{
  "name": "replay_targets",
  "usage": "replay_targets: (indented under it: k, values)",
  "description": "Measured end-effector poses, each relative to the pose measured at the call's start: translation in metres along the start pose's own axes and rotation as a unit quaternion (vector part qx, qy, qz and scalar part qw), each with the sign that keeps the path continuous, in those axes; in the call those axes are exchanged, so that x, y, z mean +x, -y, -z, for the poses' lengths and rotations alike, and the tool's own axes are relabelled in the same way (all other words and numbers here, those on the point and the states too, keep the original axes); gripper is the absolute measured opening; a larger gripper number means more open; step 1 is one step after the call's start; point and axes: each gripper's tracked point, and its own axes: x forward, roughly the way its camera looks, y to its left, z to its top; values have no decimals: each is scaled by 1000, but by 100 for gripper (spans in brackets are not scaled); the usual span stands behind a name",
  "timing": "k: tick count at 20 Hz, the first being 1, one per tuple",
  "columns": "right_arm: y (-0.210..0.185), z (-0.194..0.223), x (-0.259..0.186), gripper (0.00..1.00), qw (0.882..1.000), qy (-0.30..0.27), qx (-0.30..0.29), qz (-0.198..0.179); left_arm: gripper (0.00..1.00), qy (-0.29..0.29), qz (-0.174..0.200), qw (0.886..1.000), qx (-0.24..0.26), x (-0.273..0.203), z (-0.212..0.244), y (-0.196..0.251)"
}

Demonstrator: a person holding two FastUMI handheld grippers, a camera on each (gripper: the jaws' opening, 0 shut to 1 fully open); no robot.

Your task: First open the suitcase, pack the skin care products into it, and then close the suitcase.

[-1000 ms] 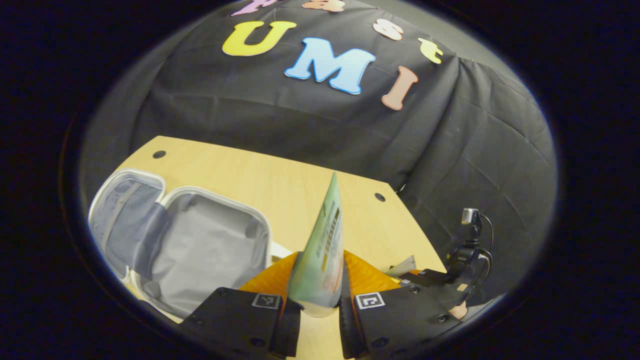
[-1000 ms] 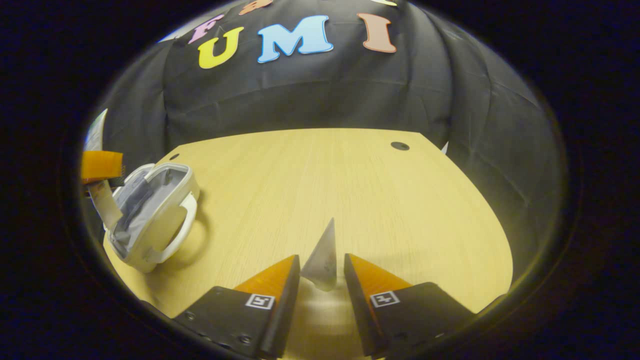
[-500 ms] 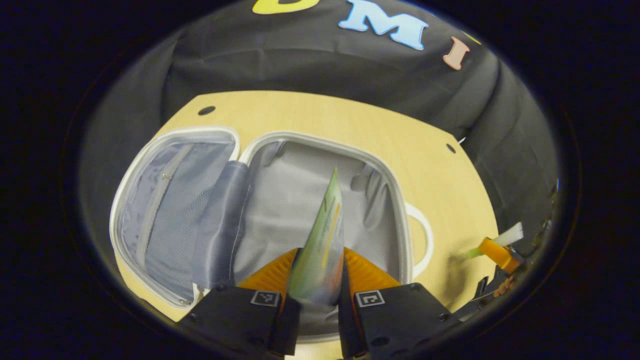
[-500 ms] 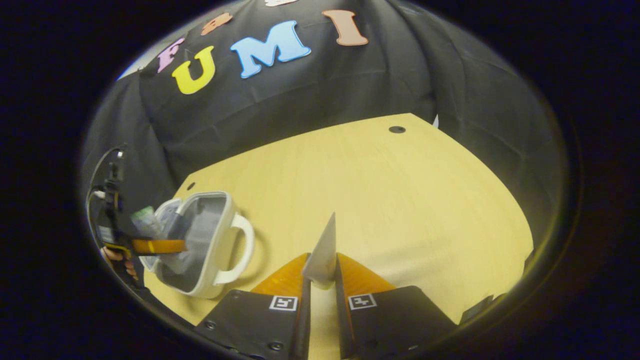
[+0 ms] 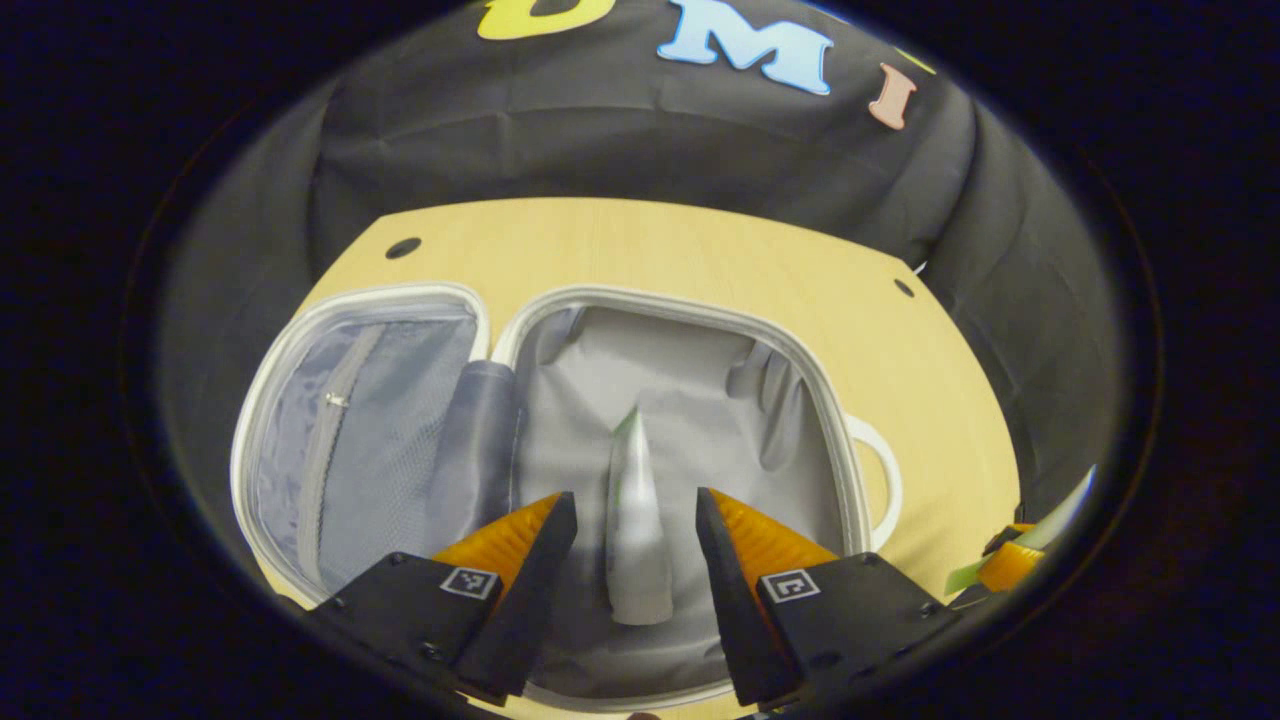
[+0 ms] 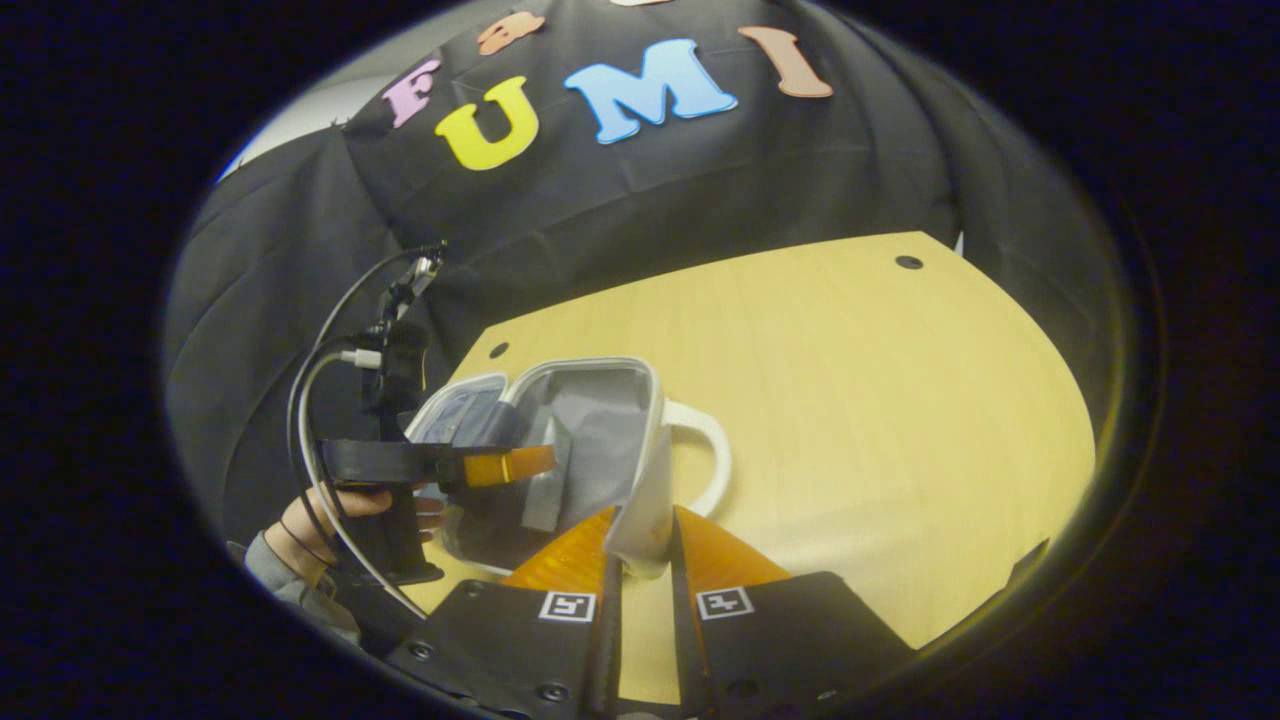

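1. On the far left in the left gripper view, the suitcase (image 5: 400,400) lies open on the wooden table (image 5: 700,250). Its lid half with the mesh zip pocket (image 5: 350,440) is on the left and the grey-lined main compartment (image 5: 700,400) on the right.

2. My left gripper (image 5: 635,520) hangs over the near edge of that compartment with its fingers spread apart, holding nothing. The green-and-white tube (image 5: 635,510) lies on the grey lining between and just beyond the fingers, and neither finger appears to touch it. I judge this tube is now packed.

3. To the right of the compartment, the white carry handle (image 5: 880,480) sticks out over the table.

4. At the far right edge of the left gripper view, my right gripper (image 5: 1010,565) shows with a pale tube in it, just beside the handle side of the case.

5. In the right gripper view, the right gripper (image 6: 640,545) is closed on the white tube (image 6: 640,520), both fingers pressing its sides, and the open suitcase sits just beyond.

6. The packing step is in hand. I judge the next move is to draw my left gripper clear, bring the right one over the rim and let the white tube go inside. Closing the lid comes after that.
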Motion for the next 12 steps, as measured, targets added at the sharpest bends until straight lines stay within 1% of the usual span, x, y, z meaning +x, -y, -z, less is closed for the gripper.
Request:
replay_targets:
  k: [1,3,4,5,6,7,9,10,12]
  values:
    - [-10,1,8,22,1000,-6,-7,-9,82,23,2,1000,-10,-15,-6,-3]
    - [-27,6,28,22,999,-22,-10,-26,83,72,4,997,-30,-51,-15,-15]
    - [-35,11,39,22,999,-35,-12,-34,84,96,0,995,-39,-71,-17,-24]
    - [-41,15,50,22,998,-47,-15,-39,82,120,-8,992,-48,-89,-18,-36]
    - [-45,21,62,22,997,-61,-24,-41,82,138,-20,989,-56,-107,-18,-47]
    - [-46,27,74,22,996,-76,-34,-38,86,157,-32,985,-63,-126,-17,-58]
    - [-46,38,95,22,993,-100,-52,-33,86,173,-63,980,-70,-155,-8,-83]
    - [-45,42,106,23,992,-108,-58,-30,89,178,-79,978,-74,-164,-2,-99]
    - [-46,44,106,26,992,-110,-63,-27,90,182,-108,973,-88,-178,6,-128]
